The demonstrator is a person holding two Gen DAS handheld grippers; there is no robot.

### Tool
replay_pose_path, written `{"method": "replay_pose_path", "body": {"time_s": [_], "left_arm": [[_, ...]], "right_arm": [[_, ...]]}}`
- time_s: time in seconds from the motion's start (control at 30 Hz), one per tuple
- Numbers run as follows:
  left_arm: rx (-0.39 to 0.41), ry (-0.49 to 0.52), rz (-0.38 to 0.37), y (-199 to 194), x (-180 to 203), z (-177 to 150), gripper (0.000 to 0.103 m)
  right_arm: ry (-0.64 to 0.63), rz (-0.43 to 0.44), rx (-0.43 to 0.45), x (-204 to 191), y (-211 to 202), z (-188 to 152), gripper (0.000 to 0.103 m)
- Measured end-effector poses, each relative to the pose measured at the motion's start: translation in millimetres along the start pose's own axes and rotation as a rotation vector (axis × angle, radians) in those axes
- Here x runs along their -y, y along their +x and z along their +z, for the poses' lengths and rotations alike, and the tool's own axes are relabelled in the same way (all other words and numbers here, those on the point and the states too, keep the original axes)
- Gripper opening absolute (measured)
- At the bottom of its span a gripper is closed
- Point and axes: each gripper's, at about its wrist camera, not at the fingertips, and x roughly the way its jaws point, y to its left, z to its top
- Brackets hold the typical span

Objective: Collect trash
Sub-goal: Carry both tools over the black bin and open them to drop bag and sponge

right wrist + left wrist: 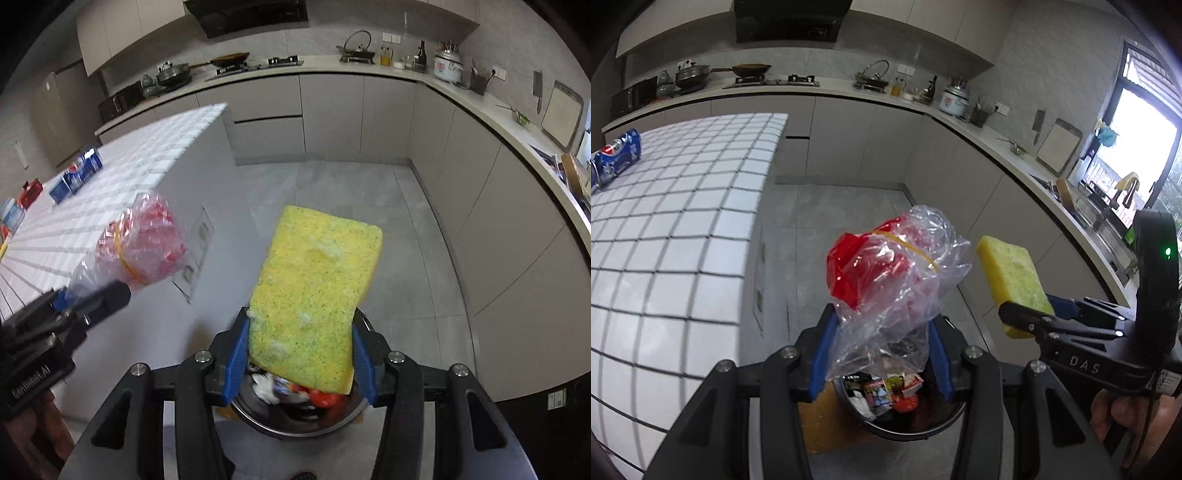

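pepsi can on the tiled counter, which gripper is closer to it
Left. The left gripper, shut on the plastic bag, hangs beside the counter where the pepsi can lies. The right gripper, shut on the sponge, is farther out.

One plastic bag (897, 273), one yellow sponge (314, 306), one trash bin (905, 428), two tongs, three blue cans

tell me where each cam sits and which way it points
Left wrist: sits on the left tool, looking down past its clear plastic bag into the trash bin; the right tool and a bare hand show at right.
Right wrist: sits on the right tool, looking down past its yellow sponge at the same bin; the left tool shows at left.
Shared: bin, bag, sponge, tiled counter, blue can.
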Motion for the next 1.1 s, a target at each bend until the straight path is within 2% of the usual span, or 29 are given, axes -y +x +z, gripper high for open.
{"method": "replay_pose_path", "body": {"time_s": [0.27,0.57,0.67,0.7,0.73,0.77,0.8,0.83,0.87,1.0,1.1], "left_arm": [[-0.067,-0.009,0.011,29,24,-30,0.047],[-0.134,-0.034,0.012,69,33,-48,0.048],[-0.142,-0.093,-0.021,78,27,-47,0.049],[-0.144,-0.111,-0.031,81,23,-50,0.053],[-0.153,-0.124,-0.042,85,19,-54,0.059],[-0.181,-0.127,-0.025,92,15,-57,0.072],[-0.179,-0.127,0.024,92,14,-60,0.080],[-0.165,-0.128,0.065,90,9,-63,0.083],[-0.161,-0.135,0.084,89,5,-64,0.086],[-0.184,-0.125,0.145,93,3,-67,0.086],[-0.190,-0.102,0.150,93,8,-66,0.086]], "right_arm": [[-0.035,0.024,-0.076,34,33,-41,0.052],[-0.163,0.068,-0.152,33,85,-61,0.052],[-0.203,0.096,-0.174,32,100,-62,0.052],[-0.212,0.113,-0.183,30,106,-62,0.053],[-0.221,0.139,-0.191,29,113,-63,0.056],[-0.238,0.173,-0.200,27,122,-64,0.065],[-0.241,0.191,-0.212,30,129,-68,0.087],[-0.239,0.181,-0.226,33,139,-72,0.094],[-0.249,0.154,-0.219,35,144,-75,0.096],[-0.216,0.134,-0.232,43,152,-80,0.099],[-0.209,0.114,-0.231,45,151,-82,0.101]]}}
